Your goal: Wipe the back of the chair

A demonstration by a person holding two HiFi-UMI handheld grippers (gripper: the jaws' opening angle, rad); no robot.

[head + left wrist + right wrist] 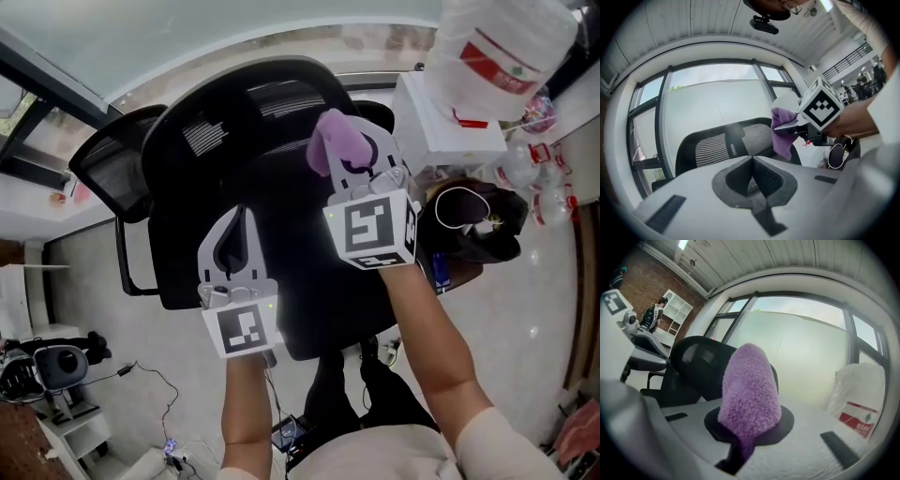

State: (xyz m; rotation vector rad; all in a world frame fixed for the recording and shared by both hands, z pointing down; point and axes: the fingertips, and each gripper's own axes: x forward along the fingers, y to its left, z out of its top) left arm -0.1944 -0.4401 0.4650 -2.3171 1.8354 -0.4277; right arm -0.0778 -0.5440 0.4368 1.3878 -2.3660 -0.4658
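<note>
A black mesh office chair [244, 131] stands below me by the window, and its back [717, 145] fills the middle of the left gripper view. My right gripper [349, 150] is shut on a fluffy purple cloth [330, 139] and holds it at the upper right of the chair back. I cannot tell whether the cloth touches the mesh. The cloth [750, 390] hides most of the right jaws, with the chair [701, 364] behind it. My left gripper [236, 223] is shut and holds nothing, lower and to the left over the chair. The cloth [783, 131] hangs from the right gripper [782, 125].
A second black chair [108, 169] stands at the left. At the right are a white box [441, 122], a plastic bag with a red label [497, 52], a black bag [469, 220] on the floor and bottles [534, 169]. Cables and a device [56, 366] lie at the lower left.
</note>
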